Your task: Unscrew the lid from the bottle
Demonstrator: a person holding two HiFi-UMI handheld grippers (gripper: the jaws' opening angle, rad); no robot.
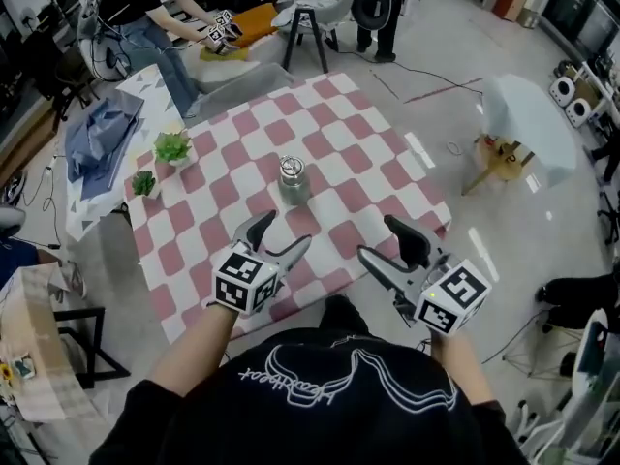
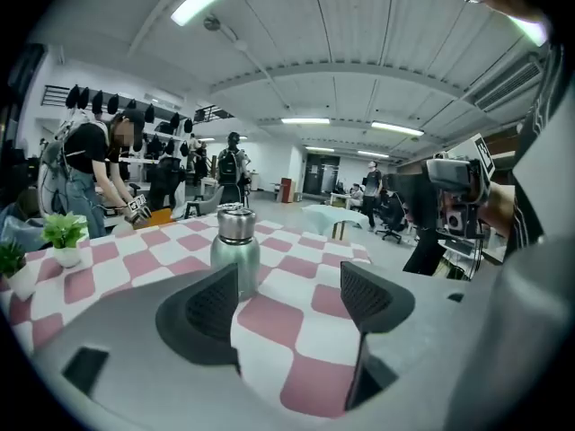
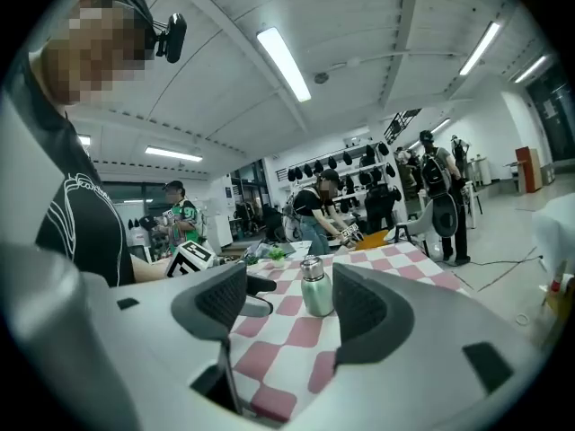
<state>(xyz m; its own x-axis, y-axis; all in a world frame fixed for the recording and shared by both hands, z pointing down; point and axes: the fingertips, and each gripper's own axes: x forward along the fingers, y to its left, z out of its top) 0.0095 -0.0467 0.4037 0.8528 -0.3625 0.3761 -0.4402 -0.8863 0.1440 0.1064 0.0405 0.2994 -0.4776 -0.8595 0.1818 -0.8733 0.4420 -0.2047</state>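
Upright at mid-table: a bottle [image 1: 294, 184], at 12 o'clock from the left gripper [image 1: 284, 231] and 11 o'clock from the right gripper [image 1: 378, 238], apart from both. Jaws of each spread wide, holding nothing. Grey-green metal body, silvery lid [image 1: 292, 167] on top. Underneath, a pink-and-white checked cloth [image 1: 339, 129], with two potted plants [image 1: 171, 148] toward 9 o'clock. Around, a pale grey floor [image 1: 436, 56]; at 11 o'clock, a person [image 1: 145, 8] bending over.

- Head view: steeply down over the left gripper [image 1: 284, 231] and right gripper [image 1: 378, 238].
- 2 gripper views: low, facing forward; all 3 share the bottle [image 1: 293, 182], seemingly well ahead of each.
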